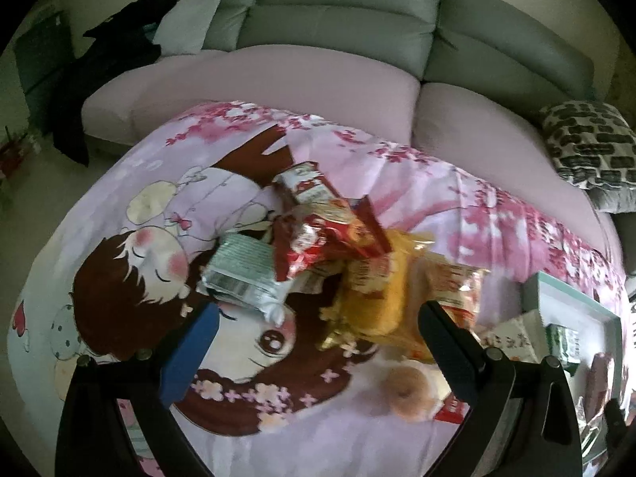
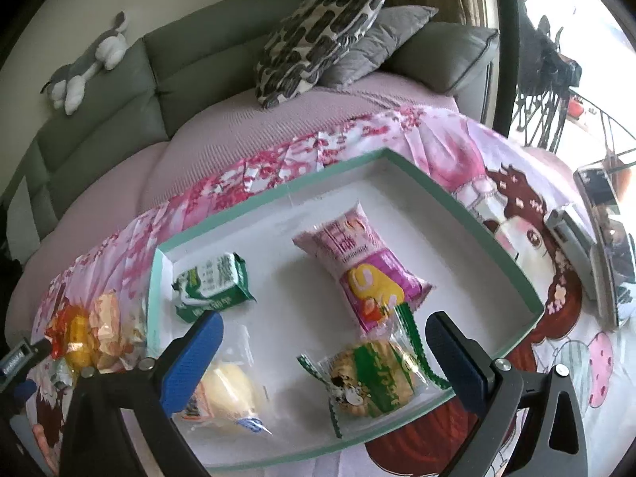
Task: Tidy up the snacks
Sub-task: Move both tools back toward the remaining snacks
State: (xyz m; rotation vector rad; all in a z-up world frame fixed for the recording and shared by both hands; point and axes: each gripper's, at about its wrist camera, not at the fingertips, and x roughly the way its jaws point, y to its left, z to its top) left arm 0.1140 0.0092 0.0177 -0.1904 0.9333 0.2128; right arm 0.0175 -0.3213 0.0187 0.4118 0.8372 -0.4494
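In the left wrist view a pile of snack packets lies on the pink cartoon cloth: red packets (image 1: pixel 318 234), a silver-green packet (image 1: pixel 242 274), yellow packets (image 1: pixel 381 298) and a doughnut-like snack (image 1: pixel 407 395). My left gripper (image 1: pixel 318 346) is open and empty, just short of the pile. In the right wrist view a white tray with a teal rim (image 2: pixel 469 214) holds a green packet (image 2: pixel 214 286), a pink packet (image 2: pixel 369 274), a green-wrapped biscuit (image 2: pixel 373 377) and a pale bun packet (image 2: pixel 226 397). My right gripper (image 2: pixel 322 357) is open and empty above the tray's near side.
The tray also shows at the right edge of the left wrist view (image 1: pixel 572 302). A grey sofa (image 1: pixel 342 28) with pillows (image 2: pixel 318 31) stands behind the table. A shiny metallic object (image 2: pixel 608 238) lies right of the tray. More snacks (image 2: pixel 91 334) lie left of the tray.
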